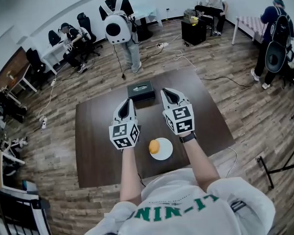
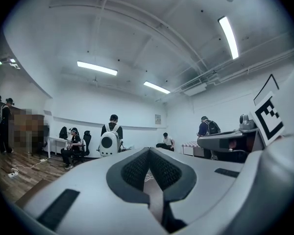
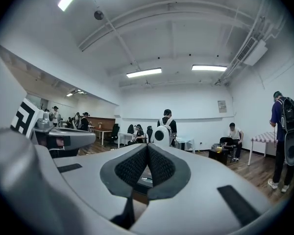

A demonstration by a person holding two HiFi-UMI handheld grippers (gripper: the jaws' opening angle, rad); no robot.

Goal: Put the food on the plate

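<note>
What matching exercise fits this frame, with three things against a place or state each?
Things:
1. orange food
2. dark box
3. right tongs

Place or state:
a. shut and empty, above the table
b. on the white plate
c. near the table's far edge

Pairs: 1-b, 2-c, 3-a

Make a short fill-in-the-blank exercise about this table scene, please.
1. The orange food lies on the white ____.
2. The left gripper and the right gripper both have their jaws ____.
3. The dark box stands on the brown ____.
Missing words: plate; shut; table.
</note>
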